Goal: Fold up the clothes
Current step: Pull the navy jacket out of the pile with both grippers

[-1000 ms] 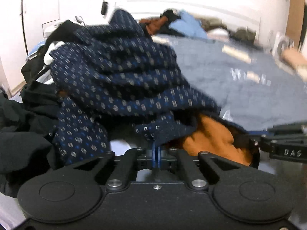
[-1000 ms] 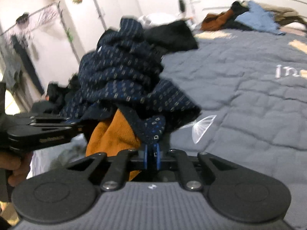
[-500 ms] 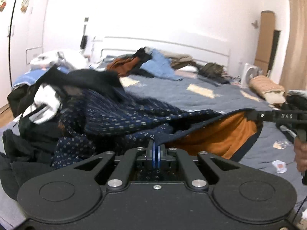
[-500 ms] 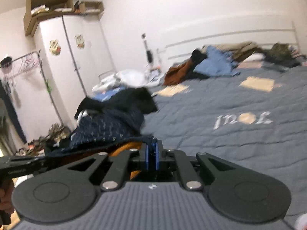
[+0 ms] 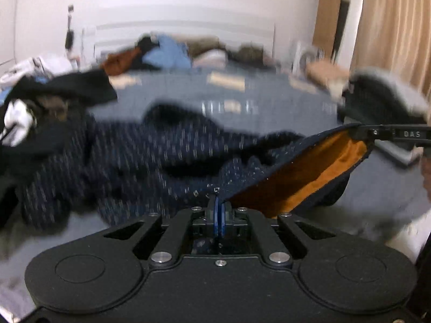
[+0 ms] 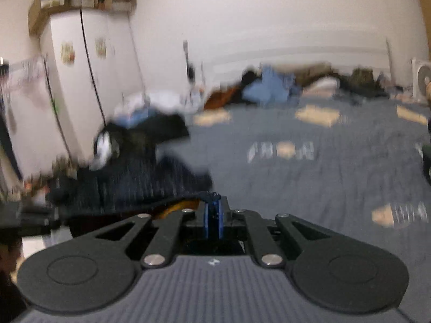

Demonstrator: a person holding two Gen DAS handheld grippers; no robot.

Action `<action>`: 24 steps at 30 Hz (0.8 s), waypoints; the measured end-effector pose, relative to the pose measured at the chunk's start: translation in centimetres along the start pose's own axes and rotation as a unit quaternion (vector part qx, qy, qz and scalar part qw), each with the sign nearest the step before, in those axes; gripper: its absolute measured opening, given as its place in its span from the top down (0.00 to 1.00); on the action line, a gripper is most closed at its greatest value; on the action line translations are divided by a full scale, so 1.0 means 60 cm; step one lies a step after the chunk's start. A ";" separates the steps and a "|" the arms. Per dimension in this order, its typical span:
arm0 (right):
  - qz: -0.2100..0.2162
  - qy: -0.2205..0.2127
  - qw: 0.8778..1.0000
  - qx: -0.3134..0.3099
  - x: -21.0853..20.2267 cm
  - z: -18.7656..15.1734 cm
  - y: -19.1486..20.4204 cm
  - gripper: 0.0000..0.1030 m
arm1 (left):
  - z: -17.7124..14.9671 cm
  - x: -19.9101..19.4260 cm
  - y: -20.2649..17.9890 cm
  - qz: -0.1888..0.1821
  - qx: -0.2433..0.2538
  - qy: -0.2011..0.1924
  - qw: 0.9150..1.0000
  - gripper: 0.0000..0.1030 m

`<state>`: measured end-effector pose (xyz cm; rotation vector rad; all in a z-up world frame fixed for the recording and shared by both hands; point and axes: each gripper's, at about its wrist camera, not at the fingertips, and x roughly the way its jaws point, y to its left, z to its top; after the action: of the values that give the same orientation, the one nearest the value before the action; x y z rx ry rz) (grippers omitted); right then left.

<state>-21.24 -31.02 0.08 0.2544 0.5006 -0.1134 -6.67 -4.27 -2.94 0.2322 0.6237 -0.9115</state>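
Step in hand, as judged: pulling one garment clear of the heap and stretching it between both tools, ahead of any fold. The dark navy patterned garment with an orange lining (image 5: 172, 158) hangs between the two; most of it trails over the black and white clothes pile (image 5: 35, 113) at the left edge of the grey-blue quilted bedspread (image 5: 269, 118). The left gripper (image 5: 218, 204) is clenched on one part of its edge, blue pads pressed together with cloth pinched at the tips. The right gripper (image 6: 212, 204) is likewise clamped on another part of the same hem.

Next move likely calls for dragging the garment onto bare bedspread, keeping the edge taut, then laying it flat; the trailing part may snag other pieces in the pile.

Left wrist view shows the taut hem, the open orange lining, and the right tool's black finger pinching the far point, plus a tan curtain (image 5: 396, 27). Right wrist view hides most of the lining but shows the white wardrobe (image 6: 89, 80) and more bare bedspread ahead. Both views are motion-blurred.
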 end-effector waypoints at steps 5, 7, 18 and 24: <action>0.017 0.033 0.999 -0.009 0.006 -0.050 -0.010 0.90 | -0.017 0.017 -0.007 0.020 0.012 0.027 0.999 0.94; 0.027 0.035 0.999 -0.021 0.000 -0.056 -0.006 0.89 | -0.024 0.006 -0.016 0.018 0.015 0.025 0.999 0.93; 0.014 0.027 0.997 -0.070 0.001 -0.082 0.015 0.58 | -0.051 0.019 -0.074 0.074 0.091 0.031 0.993 0.52; 0.008 0.020 0.998 -0.063 0.015 -0.081 0.022 0.54 | -0.048 0.045 -0.066 0.098 0.084 0.044 0.991 0.52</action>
<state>-22.47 -28.48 -4.15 0.1388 0.5436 -0.0603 -9.77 -7.20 -6.55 0.4803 0.5945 -0.7665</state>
